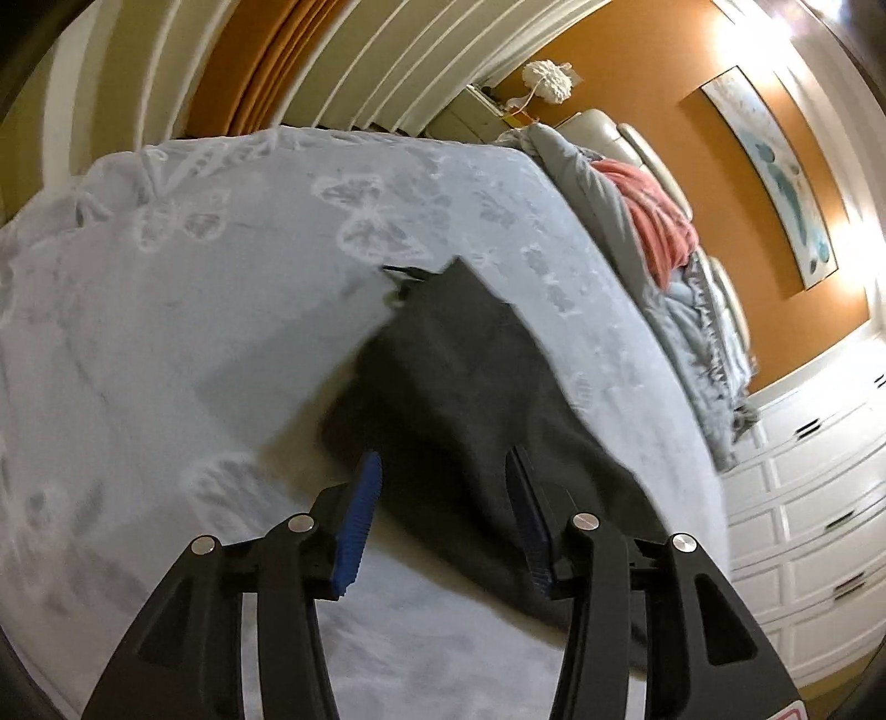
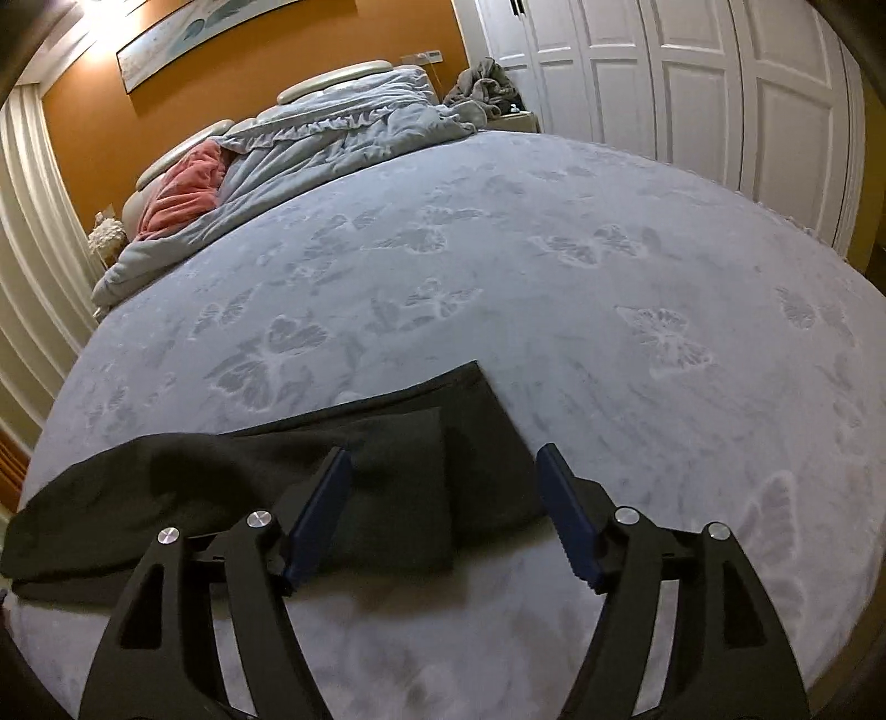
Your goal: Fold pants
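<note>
Right wrist view: the right gripper (image 2: 443, 515) is wide open, empty, above the folded pants (image 2: 343, 476). The left gripper (image 1: 443, 509) is open and empty too. Next, grab 1 edge and line it up.

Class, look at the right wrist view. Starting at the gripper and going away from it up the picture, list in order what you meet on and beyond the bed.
right gripper → dark pants → butterfly-patterned bedspread → rumpled grey duvet → cream headboard → orange wall → long framed picture

Pants (image 2: 387, 471) on bed (image 2: 554, 277)
</note>
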The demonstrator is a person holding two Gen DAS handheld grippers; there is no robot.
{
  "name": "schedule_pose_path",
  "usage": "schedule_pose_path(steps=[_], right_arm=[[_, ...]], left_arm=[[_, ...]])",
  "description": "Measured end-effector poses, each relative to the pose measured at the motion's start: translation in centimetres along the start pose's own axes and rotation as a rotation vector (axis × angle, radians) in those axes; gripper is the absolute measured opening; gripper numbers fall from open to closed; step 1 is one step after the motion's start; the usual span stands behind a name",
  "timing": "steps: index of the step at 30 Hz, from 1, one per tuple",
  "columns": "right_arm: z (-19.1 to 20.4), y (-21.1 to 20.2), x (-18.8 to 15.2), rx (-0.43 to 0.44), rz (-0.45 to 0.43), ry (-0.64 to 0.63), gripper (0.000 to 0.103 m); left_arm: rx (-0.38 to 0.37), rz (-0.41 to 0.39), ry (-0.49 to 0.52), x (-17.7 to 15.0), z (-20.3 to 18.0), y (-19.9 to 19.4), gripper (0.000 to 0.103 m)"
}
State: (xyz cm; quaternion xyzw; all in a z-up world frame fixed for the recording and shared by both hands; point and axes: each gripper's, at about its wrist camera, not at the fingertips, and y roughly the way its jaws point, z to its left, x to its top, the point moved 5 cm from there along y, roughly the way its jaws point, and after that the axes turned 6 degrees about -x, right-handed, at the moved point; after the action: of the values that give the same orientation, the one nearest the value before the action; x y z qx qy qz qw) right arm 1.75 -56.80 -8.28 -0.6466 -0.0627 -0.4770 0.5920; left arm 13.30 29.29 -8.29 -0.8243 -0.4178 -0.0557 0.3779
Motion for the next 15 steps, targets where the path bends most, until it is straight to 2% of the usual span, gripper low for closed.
schedule_pose_path(steps=[1,2,4,6,8,9,10,11,13,15], right_arm=[[1.1,-0.9,0.4,-0.006,0.005,-0.008,0.076],[1.7,-1.6,0.3,0.006,0.004,-0.007,0.08],[4.0,-3.1,0.2,0.055,0.021,0.003,0.082],[5.6,-3.8,-0.3,0.09,0.059,0.02,0.083],[7.3,-3.7,-0.9,0.13,0.083,0.029,0.083],[7.9,-3.6,-1.3,0.147,0.079,0.029,0.084],[8.0,-3.6,-1.7,0.147,0.069,0.027,0.084],[7.9,-3.1,-2.2,0.123,0.069,0.016,0.084],[7.1,-1.9,-2.7,0.039,0.116,-0.021,0.084],[5.7,-2.4,-2.3,0.014,0.096,-0.013,0.082]], left_arm=[[0.002,-0.004,-0.017,0.3,-0.8,0.3,0.059],[-0.006,-0.012,-0.038,0.5,-1.1,0.5,0.062],[0.0,-0.002,-0.083,1.0,-1.7,1.9,0.067],[0.029,0.024,-0.149,1.2,-1.3,3.9,0.067],[0.03,0.053,-0.185,1.1,-0.6,5.0,0.063],[0.037,0.086,-0.193,1.1,-0.3,6.0,0.037],[0.027,0.111,-0.199,1.2,-0.2,6.7,0.0],[0.016,0.117,-0.199,1.3,-0.1,6.7,0.001],[-0.039,0.064,-0.166,1.9,-1.1,4.9,0.001],[-0.106,0.04,-0.128,2.1,-2.6,2.9,0.001]])
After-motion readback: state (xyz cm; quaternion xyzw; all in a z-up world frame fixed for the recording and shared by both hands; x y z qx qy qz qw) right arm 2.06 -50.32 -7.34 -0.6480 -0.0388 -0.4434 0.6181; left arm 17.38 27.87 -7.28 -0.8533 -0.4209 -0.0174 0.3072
